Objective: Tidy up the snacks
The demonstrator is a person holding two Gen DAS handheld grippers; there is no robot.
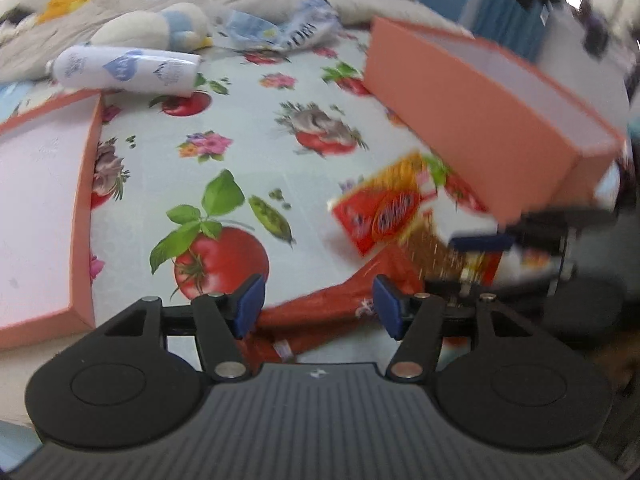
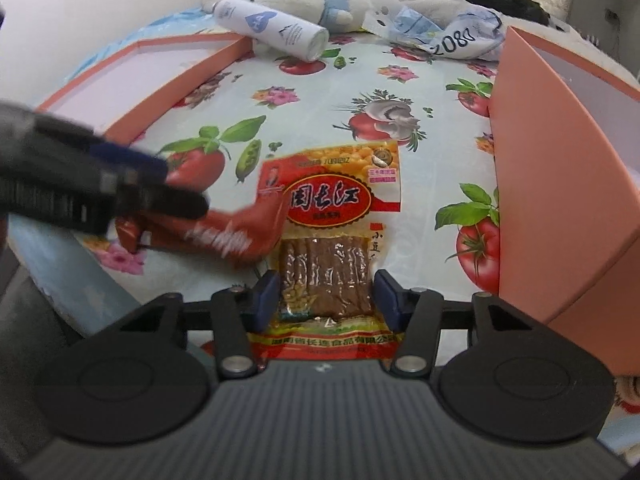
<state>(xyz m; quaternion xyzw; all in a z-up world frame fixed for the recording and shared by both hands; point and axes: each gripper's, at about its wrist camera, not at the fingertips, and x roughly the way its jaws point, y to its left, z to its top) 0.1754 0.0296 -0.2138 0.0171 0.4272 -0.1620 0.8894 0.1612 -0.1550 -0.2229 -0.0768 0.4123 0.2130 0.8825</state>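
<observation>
Landmark: the salmon-pink box (image 2: 560, 184), standing open at the right of the printed tablecloth (image 2: 320, 92); every place below is given from it.

Bean-stick packet (image 2: 336, 216): lies flat on the cloth just left of the box. It is a clear-windowed vacuum pouch with brown sticks inside. You should find it light, fairly stiff through the packed middle, and slick on its film. Take it across the flat sealed edge or the firm middle, not the loose corners.

Red snack bag (image 2: 208, 232): lies further left of the box, its near end touching or overlapping the packet. It is soft, crinkly and likely to slide or fold. Pinch a bunched fold.

Right gripper (image 2: 326, 300): your jaws stand wide, astride the packet's lower half, not yet closed on it.

Left gripper (image 1: 318, 306): your jaws are apart above the red bag, with nothing visibly pinched. Motion blur makes contact unclear.

Box lid (image 2: 160, 68): lies well left of the box, inner side up.

White tube (image 2: 272, 28): lies on its side beyond the lid.
</observation>
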